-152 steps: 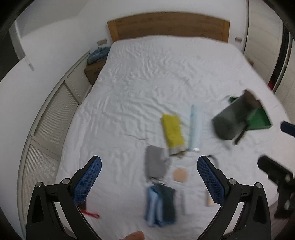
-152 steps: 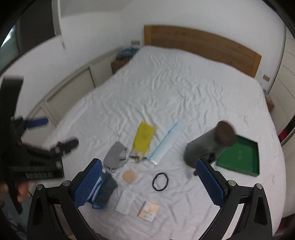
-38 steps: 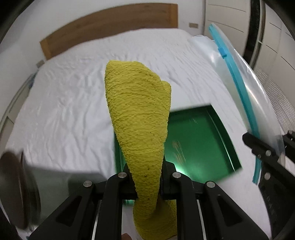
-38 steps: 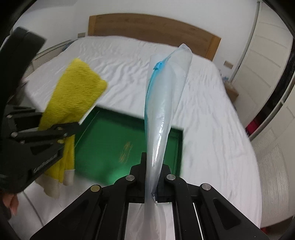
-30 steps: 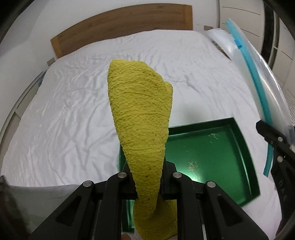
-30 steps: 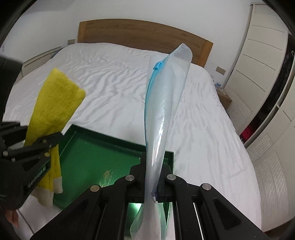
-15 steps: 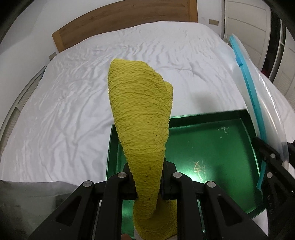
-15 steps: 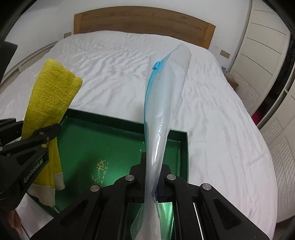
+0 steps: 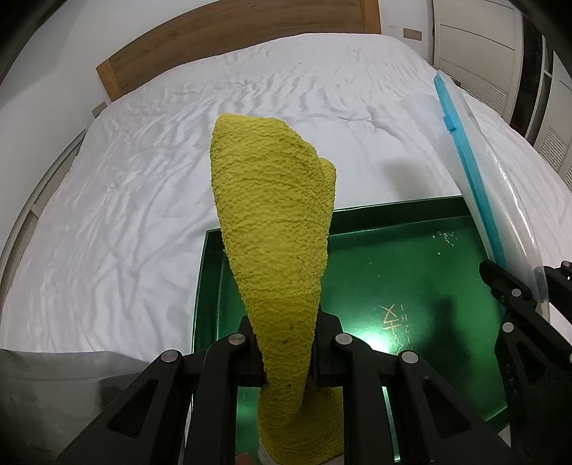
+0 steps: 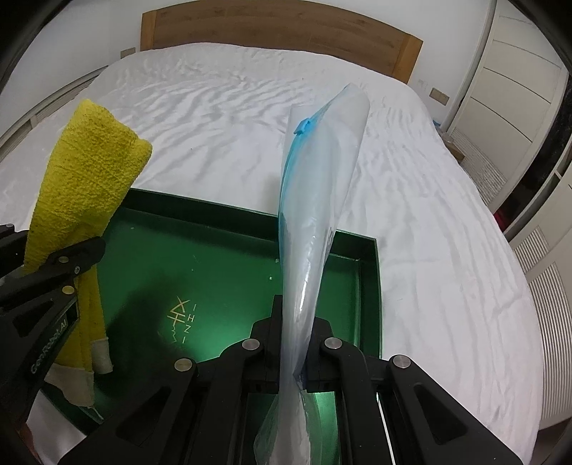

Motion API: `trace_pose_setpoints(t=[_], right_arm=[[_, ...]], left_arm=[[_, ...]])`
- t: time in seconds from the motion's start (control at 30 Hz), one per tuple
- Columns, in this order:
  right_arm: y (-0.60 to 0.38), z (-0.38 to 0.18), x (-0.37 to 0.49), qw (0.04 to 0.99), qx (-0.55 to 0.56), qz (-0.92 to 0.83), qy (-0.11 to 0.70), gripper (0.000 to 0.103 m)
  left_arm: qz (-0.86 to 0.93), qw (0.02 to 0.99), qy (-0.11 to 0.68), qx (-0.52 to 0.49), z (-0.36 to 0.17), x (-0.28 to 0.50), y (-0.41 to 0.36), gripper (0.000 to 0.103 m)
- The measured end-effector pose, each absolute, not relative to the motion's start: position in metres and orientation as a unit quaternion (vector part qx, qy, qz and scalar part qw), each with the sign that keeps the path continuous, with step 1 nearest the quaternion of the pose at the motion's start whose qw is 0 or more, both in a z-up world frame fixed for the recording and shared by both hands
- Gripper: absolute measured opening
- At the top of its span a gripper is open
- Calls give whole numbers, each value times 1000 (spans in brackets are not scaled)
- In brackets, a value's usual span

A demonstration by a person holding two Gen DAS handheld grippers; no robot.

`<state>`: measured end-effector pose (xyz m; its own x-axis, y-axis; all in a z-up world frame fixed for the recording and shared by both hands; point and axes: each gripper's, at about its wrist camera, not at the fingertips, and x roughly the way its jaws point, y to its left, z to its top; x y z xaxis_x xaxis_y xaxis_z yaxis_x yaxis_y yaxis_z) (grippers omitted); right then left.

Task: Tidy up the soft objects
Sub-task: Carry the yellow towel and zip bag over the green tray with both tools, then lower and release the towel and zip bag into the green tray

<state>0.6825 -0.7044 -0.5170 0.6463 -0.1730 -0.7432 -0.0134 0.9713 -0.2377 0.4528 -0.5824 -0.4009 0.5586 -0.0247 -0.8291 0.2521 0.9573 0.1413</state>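
Note:
My left gripper (image 9: 287, 352) is shut on a yellow towel (image 9: 275, 229) that stands up between the jaws and hangs below them. It is held over the left part of a green tray (image 9: 411, 272) on the white bed. My right gripper (image 10: 294, 354) is shut on a clear zip bag with a blue seal (image 10: 314, 200), held upright over the tray (image 10: 221, 272). The towel (image 10: 85, 179) and left gripper (image 10: 53, 272) show at the left of the right wrist view; the bag (image 9: 479, 186) shows at the right of the left wrist view.
The white bed (image 9: 221, 107) spreads behind the tray up to a wooden headboard (image 10: 279, 27). A grey object (image 9: 53, 386) lies at the lower left in the left wrist view. White wardrobe doors (image 10: 507, 71) stand to the right of the bed.
Five seconds ago both grippers were open over items on the bed. Over the last second both grippers, holding towel and bag, have moved closer over the green tray.

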Motion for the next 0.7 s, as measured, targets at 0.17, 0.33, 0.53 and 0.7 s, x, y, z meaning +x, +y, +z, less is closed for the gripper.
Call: trace_pose_setpoints(t=[0.17,0.33,0.53,0.7], right_arm=[[-704,-519,692,898,-108,-44,424,6],[-703,-528,692,895,-103,-38,433,8],[-701,-531,689,892,-103,-36,439,9],[-701,-529,684,889,-107,-38,444,9]], left_arm=[[-78,873,465,123,-405,456,-581,14],[-76,871,470,125,-411,459,-580,14],[-66,867,478,127,-418,465,-579,15],[-65,864,482,129,-422,467,-580,15]])
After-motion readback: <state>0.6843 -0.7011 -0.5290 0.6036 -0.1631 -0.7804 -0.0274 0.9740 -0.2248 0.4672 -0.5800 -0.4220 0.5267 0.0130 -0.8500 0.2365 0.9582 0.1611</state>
